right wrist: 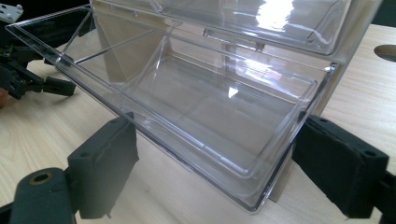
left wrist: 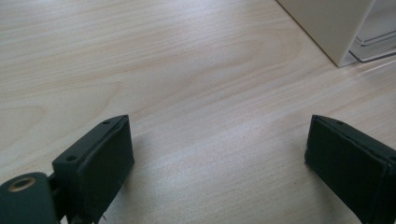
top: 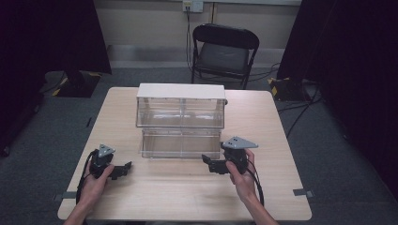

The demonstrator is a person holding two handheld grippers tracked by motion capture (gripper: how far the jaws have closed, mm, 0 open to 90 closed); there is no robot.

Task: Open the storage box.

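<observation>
Nearest the high camera, the person's two forearms come up from the bottom edge, each hand around a claw on the pale wooden bench (top: 187,197). The left claw (top: 123,169) sits low at the near left of the bench, its jaws spread wide with nothing between them; in the left gripper view they stand far apart over bare wood grain, and a corner of the white cabinet wall shows at the upper right, apart from that claw (left wrist: 219,154).

The right claw (top: 210,163) sits at the near right, just beside the front right corner of the clear plastic drawer cabinet (top: 180,101). Its jaws are also spread wide and grip nothing. In the right gripper view the lower clear drawer (right wrist: 196,107) is pulled out toward the camera, its rim lying across the space between the two black jaws of that claw (right wrist: 215,163); whether either jaw touches the plastic I cannot tell. The drawer looks empty. Above it the upper clear drawer (right wrist: 261,18) sits pushed in.

The cabinet stands at the middle of the bench, white on top, with two clear drawers stacked. Beyond the far edge stands a black folding chair (top: 224,51).
</observation>
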